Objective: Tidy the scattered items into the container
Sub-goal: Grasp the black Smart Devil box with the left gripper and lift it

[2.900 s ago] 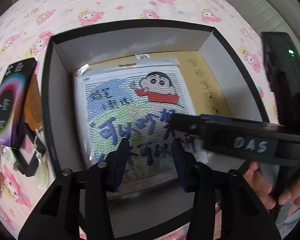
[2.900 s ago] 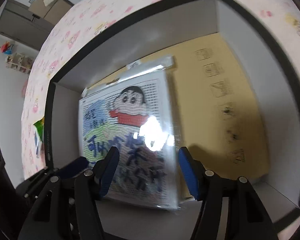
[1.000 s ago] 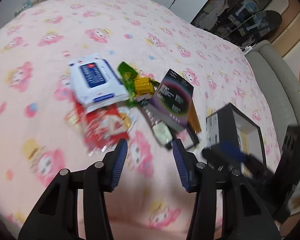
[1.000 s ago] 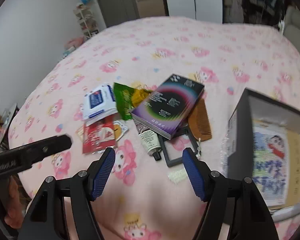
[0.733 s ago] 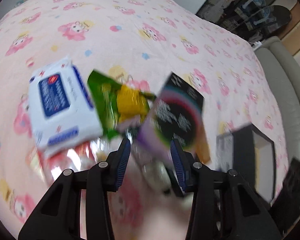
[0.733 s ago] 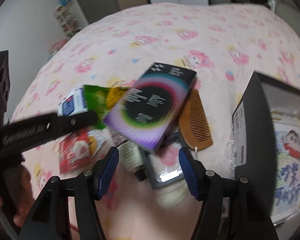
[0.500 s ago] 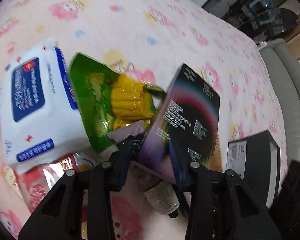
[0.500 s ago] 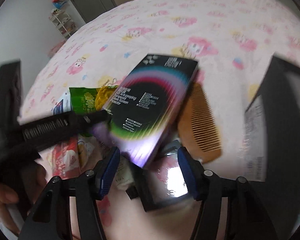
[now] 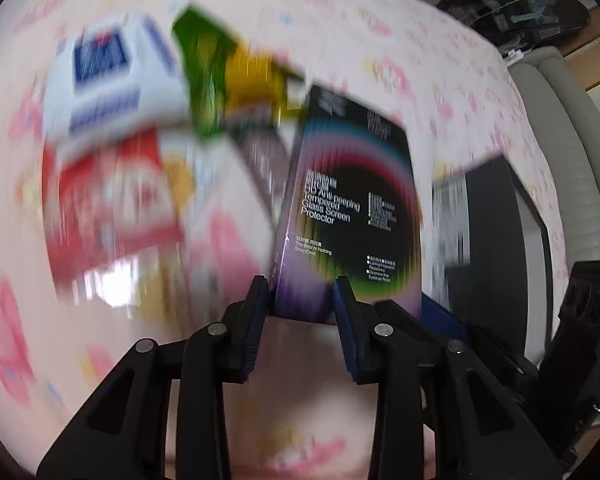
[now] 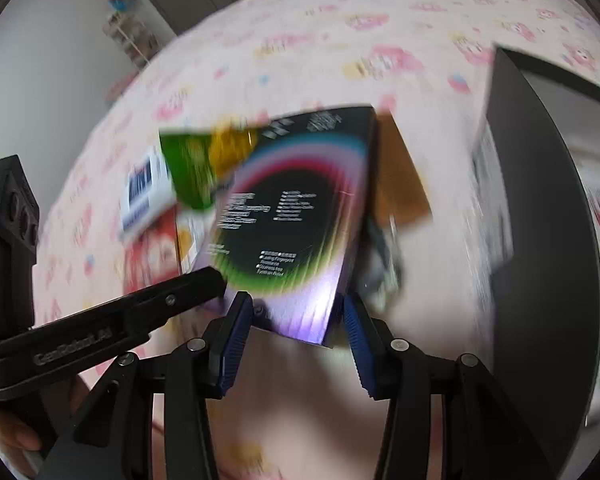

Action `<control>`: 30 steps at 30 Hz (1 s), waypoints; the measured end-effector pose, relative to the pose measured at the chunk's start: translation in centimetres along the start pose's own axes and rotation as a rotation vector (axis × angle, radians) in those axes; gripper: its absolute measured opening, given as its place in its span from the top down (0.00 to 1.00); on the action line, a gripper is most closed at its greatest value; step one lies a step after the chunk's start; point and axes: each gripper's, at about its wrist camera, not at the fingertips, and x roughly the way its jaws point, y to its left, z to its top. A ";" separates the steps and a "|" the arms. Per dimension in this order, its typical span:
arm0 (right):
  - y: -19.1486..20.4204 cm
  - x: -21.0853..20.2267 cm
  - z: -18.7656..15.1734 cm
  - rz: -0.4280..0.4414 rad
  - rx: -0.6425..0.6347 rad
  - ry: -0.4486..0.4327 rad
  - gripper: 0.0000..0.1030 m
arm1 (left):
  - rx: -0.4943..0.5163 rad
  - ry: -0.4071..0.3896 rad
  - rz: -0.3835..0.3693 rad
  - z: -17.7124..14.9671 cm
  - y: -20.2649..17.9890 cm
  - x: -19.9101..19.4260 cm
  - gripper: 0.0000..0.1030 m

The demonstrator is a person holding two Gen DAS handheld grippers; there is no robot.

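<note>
While both my grippers pinch the screen protector box (image 9: 352,208), everything blurs. My left gripper (image 9: 302,300) clamps its near-left corner, my right gripper (image 10: 298,314) its near-right edge.

Screen-protector box (image 9: 352,208): smooth printed cardboard with a light sheen. Bedspread (image 9: 340,20): soft matt cloth. Green packet (image 9: 208,80) and red packet (image 9: 112,208): glossy foil or film. Wipes pack (image 9: 108,80): smooth plastic wrap. Container (image 10: 540,220): matt black board. Comb (image 10: 400,180): apparently wood.
</note>
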 end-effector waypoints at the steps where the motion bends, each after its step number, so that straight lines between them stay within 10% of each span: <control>1: 0.1 -0.2 -0.9 -0.004 -0.006 0.012 0.58 | -0.022 0.033 -0.018 -0.9 0.3 0.1 0.63; 11: 0.6 -2.0 -2.2 -0.026 -0.051 -0.025 0.58 | -0.026 -0.037 0.009 -1.9 0.2 -0.4 0.62; 17: 0.7 0.9 -2.6 -0.082 -0.074 0.010 0.58 | -0.062 0.076 -0.052 -1.0 0.9 2.5 0.46; 30: -0.5 -1.9 -6.6 0.014 -0.086 0.072 0.57 | -0.026 0.136 -0.079 -5.3 0.1 0.5 0.48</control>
